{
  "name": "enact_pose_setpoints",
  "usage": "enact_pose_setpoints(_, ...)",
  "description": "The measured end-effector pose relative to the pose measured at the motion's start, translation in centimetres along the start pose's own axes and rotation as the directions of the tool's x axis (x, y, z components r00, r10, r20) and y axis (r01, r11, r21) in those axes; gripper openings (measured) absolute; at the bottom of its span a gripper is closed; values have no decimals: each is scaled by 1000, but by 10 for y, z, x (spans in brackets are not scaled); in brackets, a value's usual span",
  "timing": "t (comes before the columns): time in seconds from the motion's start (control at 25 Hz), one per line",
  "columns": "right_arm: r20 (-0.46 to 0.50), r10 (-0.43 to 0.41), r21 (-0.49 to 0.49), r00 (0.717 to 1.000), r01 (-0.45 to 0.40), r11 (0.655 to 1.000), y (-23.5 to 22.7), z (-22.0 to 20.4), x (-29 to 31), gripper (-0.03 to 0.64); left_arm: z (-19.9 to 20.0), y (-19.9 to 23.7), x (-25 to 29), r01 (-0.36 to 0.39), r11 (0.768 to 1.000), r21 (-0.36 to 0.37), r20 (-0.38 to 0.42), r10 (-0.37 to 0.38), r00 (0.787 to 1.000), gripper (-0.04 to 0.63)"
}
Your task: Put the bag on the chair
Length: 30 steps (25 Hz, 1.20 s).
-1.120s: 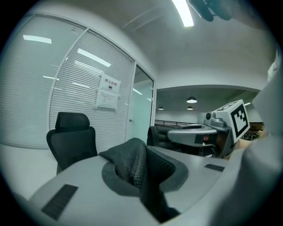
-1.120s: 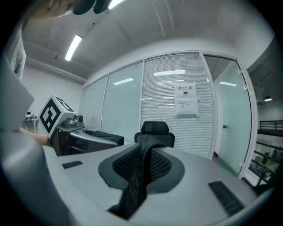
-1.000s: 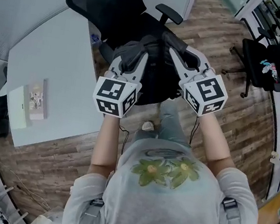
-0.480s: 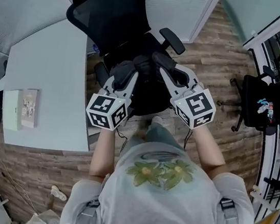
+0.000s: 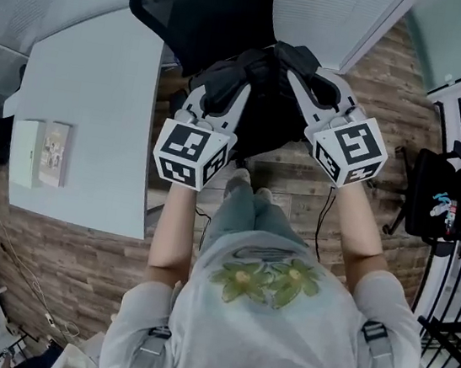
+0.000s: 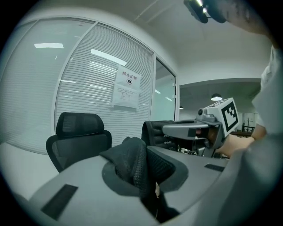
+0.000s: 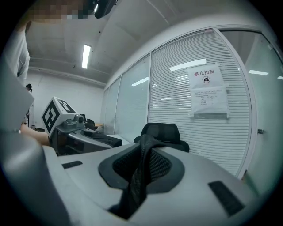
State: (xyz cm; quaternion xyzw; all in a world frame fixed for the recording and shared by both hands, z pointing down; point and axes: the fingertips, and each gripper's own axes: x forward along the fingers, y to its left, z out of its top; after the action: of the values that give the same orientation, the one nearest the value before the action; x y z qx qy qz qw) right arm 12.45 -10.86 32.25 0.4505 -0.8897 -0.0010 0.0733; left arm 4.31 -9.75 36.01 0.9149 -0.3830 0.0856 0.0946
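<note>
1. Person: grey shirt [image 5: 268,312] with a flower print, forearms stretched forward, one gripper in each hand.

2. Left gripper [image 5: 229,94]: jaws drawn almost together, with a fold of black mesh strap [image 6: 135,165] clamped between the pads (the left gripper view shows the fabric bunched in the gap).

3. Right gripper [image 5: 301,72]: jaws likewise nearly closed, pinching a narrow band of the same mesh, which stands up between the pads and trails down.

4. Bag [image 5: 263,120]: black, hung between the two grippers, which face each other from either side. It sits in front of the backrest and over the seat area of the chair [image 5: 206,4]. No view shows whether it touches the seat.

5. Table [image 5: 100,84]: pale, at the person's left, just beside the chair, carrying a booklet [image 5: 54,154] and a white box [image 5: 24,152] side by side.

6. Floor [image 5: 296,198]: wood planks.

7. Background: a slatted blind wall behind the chair with a paper notice [image 6: 126,90] fixed to it.
</note>
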Motion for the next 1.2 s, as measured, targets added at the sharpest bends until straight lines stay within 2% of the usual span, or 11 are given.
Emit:
enact_pose_setpoints(0.2, -6, 3, 0, 1000, -3, 1000, -17, 7, 41, 48, 16, 39, 19, -6, 1000, -13, 4, 6, 1000, 58)
enact_pose_setpoints(0.4, 26, -5, -40, 1000, 6, 999, -22, 32, 71, 49, 44, 74, 27, -8, 1000, 17, 49, 8, 999, 58)
enact_pose_setpoints(0.68, 52, 4, -46, 999, -1, 999, -32, 45, 106, 49, 60, 109, 38, -10, 999, 33, 66, 8, 998, 58)
enact_pose_setpoints(1.0, 55, 60, -35, 997, -58, 998, -55, 49, 149, 49, 68, 143, 63, -48, 999, 6, 67, 48, 997, 58)
enact_pose_setpoints(1.2, 14, 131, -28, 991, -131, 991, -63, 34, 177, 49, 53, 169, 78, -56, 998, -22, 13, 57, 998, 58)
